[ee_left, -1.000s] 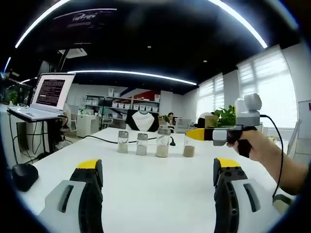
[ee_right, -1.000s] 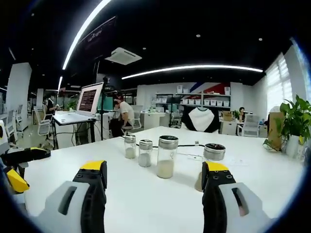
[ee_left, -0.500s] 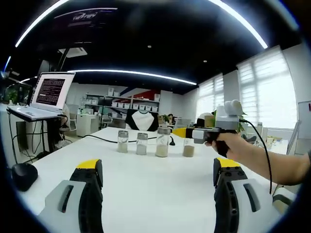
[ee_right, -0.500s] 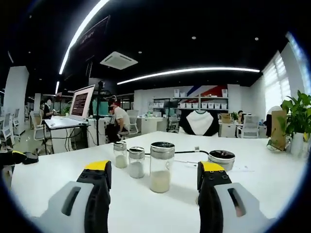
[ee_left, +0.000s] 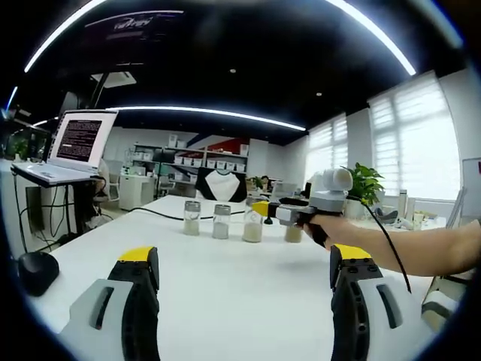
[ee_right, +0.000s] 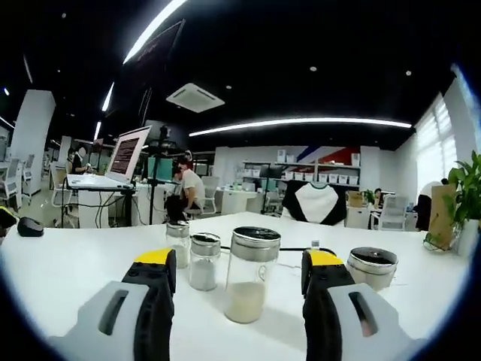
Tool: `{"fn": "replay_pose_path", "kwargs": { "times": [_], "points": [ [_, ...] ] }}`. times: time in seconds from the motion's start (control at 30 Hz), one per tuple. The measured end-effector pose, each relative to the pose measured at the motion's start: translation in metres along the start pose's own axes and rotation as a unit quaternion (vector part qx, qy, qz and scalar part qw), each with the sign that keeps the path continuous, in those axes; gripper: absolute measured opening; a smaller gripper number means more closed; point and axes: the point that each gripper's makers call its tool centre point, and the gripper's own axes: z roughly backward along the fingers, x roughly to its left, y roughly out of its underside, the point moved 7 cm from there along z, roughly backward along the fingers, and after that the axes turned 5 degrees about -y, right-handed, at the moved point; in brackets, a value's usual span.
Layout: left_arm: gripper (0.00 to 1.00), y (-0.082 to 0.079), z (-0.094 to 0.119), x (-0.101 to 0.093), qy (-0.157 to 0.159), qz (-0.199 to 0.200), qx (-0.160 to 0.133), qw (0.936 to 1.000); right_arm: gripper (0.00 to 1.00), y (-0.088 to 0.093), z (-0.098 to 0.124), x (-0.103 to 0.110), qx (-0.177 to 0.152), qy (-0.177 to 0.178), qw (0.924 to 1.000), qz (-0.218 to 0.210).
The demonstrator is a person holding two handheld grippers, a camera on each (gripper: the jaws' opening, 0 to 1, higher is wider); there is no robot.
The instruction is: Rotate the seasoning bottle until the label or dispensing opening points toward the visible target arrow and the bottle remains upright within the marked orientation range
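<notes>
Your right gripper [ee_right: 237, 282] was spread wide with nothing held between its yellow-tipped jaws. The tallest seasoning bottle [ee_right: 248, 275] stood in the gap between them, apart from both, at about 12 o'clock from the gripper. In the left gripper view that same right gripper [ee_left: 264, 210] came in from 3 o'clock, held level in your hand [ee_left: 325, 226], its yellow tip at the row of bottles; whether it touched the tall bottle [ee_left: 252, 224] could not be told. Your forearm reached back toward 4 o'clock.

The tall bottle stood upright, its long axis vertical, metal cap on top and pale powder in its lower part. No label or opening direction could be made out.

Two smaller bottles [ee_right: 204, 262] stood upright just to its 9 o'clock side, and a short wide jar [ee_right: 372, 266] sat at 3 o'clock behind the right jaw. All rested on the white table [ee_right: 68, 271].

Your left gripper [ee_left: 240, 289] was also wide open and empty, low over the table [ee_left: 225, 278] and well short of the bottles. A laptop [ee_left: 71, 150] on a stand stood off at 10 o'clock.
</notes>
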Motion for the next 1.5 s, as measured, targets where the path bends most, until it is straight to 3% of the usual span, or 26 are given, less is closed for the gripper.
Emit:
{"fn": "replay_pose_path", "kwargs": {
  "times": [0.13,0.23,0.33,0.37,0.43,0.57,0.73,0.87,1.1,1.17,1.3,1.5],
  "points": [
    [0.99,0.0,0.0,0.001,-0.002,0.001,0.0,1.0,0.62,0.006,-0.011,-0.003,-0.006,-0.008,0.9999,0.011],
    [0.99,0.0,0.0,0.002,-0.002,0.002,0.0,1.0,0.56,0.007,-0.017,-0.001,-0.015,-0.014,0.9997,-0.015],
    [0.99,0.001,-0.001,0.002,-0.002,0.002,0.002,1.0,0.58,0.011,-0.022,-0.002,0.002,0.006,1.0,0.006],
    [0.99,0.001,-0.001,0.002,-0.001,0.002,0.004,1.0,0.6,0.012,-0.024,-0.002,0.005,0.02,0.9997,-0.016],
    [0.99,0.002,-0.001,0.002,-0.001,0.003,0.005,1.0,0.59,0.011,-0.029,0.0,-0.009,0.005,0.9989,-0.046],
    [0.99,0.001,-0.001,0.003,-0.001,0.004,0.004,1.0,0.55,0.017,-0.034,0.0,0.006,0.012,0.9997,-0.02],
    [0.99,0.0,0.0,0.005,-0.005,0.005,0.0,1.0,0.54,0.027,-0.035,-0.004,0.012,0.016,0.9996,-0.021],
    [0.99,0.0,-0.001,0.005,-0.004,0.003,0.001,1.0,0.46,0.033,-0.034,-0.01,0.013,0.017,0.9987,-0.047],
    [0.99,-0.003,0.001,0.003,0.0,0.005,-0.003,1.0,0.46,0.044,-0.037,-0.018,0.024,0.01,0.9983,-0.051],
    [0.99,-0.004,0.0,0.003,0.002,-0.01,-0.006,0.9999,0.47,0.047,-0.039,-0.018,0.032,0.009,0.9982,-0.051],
    [0.99,0.0,-0.002,0.0,0.008,-0.012,0.003,0.9999,0.49,0.049,-0.043,-0.019,0.034,0.009,0.9971,-0.067],
    [0.98,0.0,-0.001,-0.003,0.012,-0.014,0.003,0.9998,0.42,0.049,-0.046,-0.019,0.041,0.004,0.9975,-0.057]
  ]
}}
